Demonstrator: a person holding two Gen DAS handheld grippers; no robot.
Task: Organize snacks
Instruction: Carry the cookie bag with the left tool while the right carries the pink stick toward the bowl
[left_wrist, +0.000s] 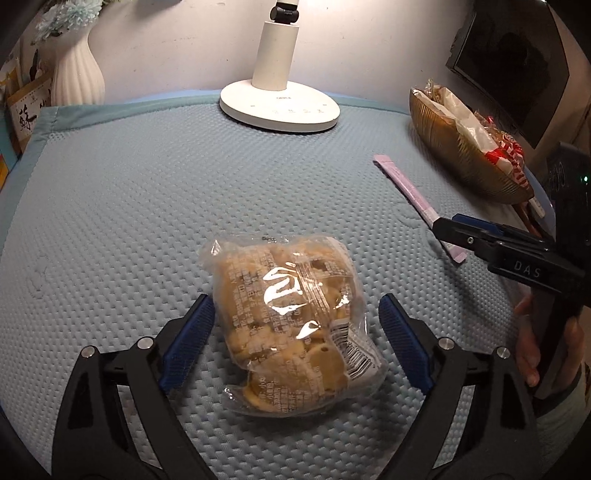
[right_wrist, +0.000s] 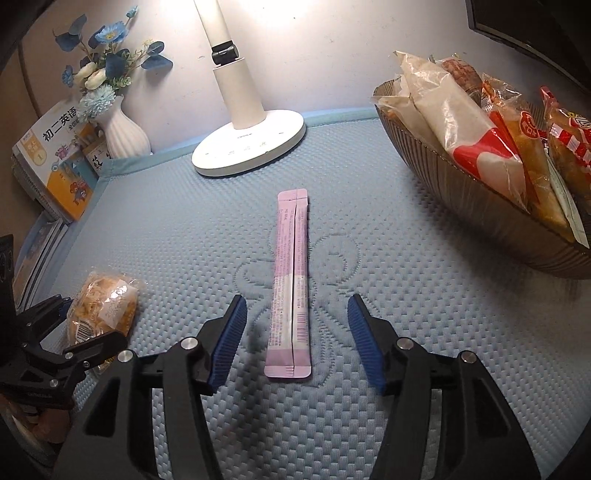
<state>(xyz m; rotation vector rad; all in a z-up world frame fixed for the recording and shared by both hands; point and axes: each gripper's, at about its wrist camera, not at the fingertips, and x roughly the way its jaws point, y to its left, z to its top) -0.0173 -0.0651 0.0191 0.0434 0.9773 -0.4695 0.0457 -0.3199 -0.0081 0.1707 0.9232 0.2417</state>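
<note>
Crinkly cookie bag (left_wrist: 291, 325) btwn apart left gripper (left_wrist: 295, 339) fingers: light, fragile, pinch mid. Right gripper (right_wrist: 295, 339) apart astride pink stick (right_wrist: 290, 284).

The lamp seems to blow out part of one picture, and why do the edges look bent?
Right wrist view: the lamp washes the wall white above it. Left wrist view: glare streaks on the clear snack bag. Both views: fisheye lenses curve the blue mat and darken corners.

"DAS" on the right tongs (left_wrist: 448, 230) — "初二英语" on a workbook (right_wrist: 55, 155)
</note>
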